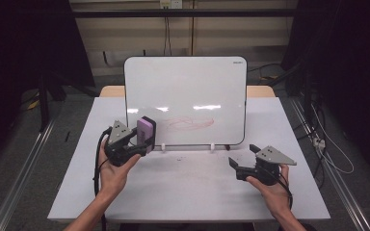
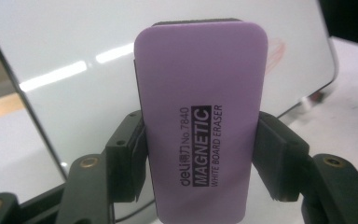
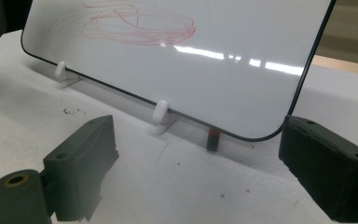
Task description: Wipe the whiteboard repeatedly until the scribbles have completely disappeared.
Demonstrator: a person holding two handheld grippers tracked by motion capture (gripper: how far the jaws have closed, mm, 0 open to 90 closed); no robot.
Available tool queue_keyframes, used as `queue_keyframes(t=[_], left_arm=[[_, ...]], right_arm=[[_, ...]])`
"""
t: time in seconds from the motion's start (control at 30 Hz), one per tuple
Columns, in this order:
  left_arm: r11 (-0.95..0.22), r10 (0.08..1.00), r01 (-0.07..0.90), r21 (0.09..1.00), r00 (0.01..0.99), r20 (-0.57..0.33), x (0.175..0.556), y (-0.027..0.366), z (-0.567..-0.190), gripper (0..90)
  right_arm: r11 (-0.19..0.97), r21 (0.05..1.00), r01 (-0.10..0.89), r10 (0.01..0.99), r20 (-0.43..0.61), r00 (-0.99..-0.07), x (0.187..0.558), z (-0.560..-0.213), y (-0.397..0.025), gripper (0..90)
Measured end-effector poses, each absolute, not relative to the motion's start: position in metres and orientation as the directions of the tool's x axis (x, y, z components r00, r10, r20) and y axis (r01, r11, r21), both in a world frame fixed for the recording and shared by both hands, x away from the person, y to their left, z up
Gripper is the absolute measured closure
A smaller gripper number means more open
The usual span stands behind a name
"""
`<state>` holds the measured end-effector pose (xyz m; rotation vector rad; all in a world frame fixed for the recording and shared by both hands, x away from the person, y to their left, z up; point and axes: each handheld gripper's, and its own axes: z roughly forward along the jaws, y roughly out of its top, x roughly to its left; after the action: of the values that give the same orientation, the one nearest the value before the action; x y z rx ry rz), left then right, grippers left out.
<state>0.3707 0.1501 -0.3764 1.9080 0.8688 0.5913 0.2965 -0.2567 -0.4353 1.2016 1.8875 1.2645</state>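
From the high view I have the left gripper (image 1: pixel 142 139) clamped on a purple eraser (image 1: pixel 146 133), held upright just ahead of my left hand (image 1: pixel 113 168) and right by the lower left corner of the whiteboard (image 1: pixel 185 98); I cannot tell from here whether the eraser touches the board. The right gripper (image 1: pixel 243 156) sits low over the white table (image 1: pixel 188 187) in my right hand (image 1: pixel 270 185), jaws spread and holding nothing, just in front of the board's lower right corner. The board stands tilted back on small white clips, with a faint red scribble (image 1: pixel 190 122) low on its face, between the two grippers. In the left gripper view the eraser (image 2: pixel 200 126) stands on end between both jaws, which press its two long sides; its face reads "deli No.7840 MAGNETIC WHITE BOARD ERASER", a dark pad edge shows at its top, and the whiteboard (image 2: pixel 74 60) rises just beyond it. In the right gripper view the jaws stand wide apart with bare table (image 3: pixel 191 186) between them; past them the whiteboard (image 3: pixel 223 79) leans on its white clips (image 3: pixel 160 112), the red scribble (image 3: pixel 135 23) up and to the left of the gap.
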Motion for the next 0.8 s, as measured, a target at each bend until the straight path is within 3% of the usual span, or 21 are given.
queue_keyframes(t=[0.13, 0.37, 0.8], left_arm=[[-0.349, 0.786, 0.334, 0.876, 0.613, 0.079, 0.378, 0.15, -0.375, 40.9], [-0.479, 0.784, 0.3, 0.825, 0.569, 0.248, 0.392, 0.14, -0.373, 41.0], [-0.644, 0.719, 0.321, 0.695, 0.565, 0.405, 0.409, 0.113, -0.392, 41.2]], right_arm=[[0.153, 0.92, 0.36, 0.896, 0.024, -0.443, 0.296, -0.435, -0.253, 10.7], [0.161, 0.917, 0.365, 0.889, 0.026, -0.457, 0.297, -0.44, -0.25, 10.6], [0.162, 0.915, 0.369, 0.89, 0.027, -0.456, 0.296, -0.441, -0.251, 10.6]])
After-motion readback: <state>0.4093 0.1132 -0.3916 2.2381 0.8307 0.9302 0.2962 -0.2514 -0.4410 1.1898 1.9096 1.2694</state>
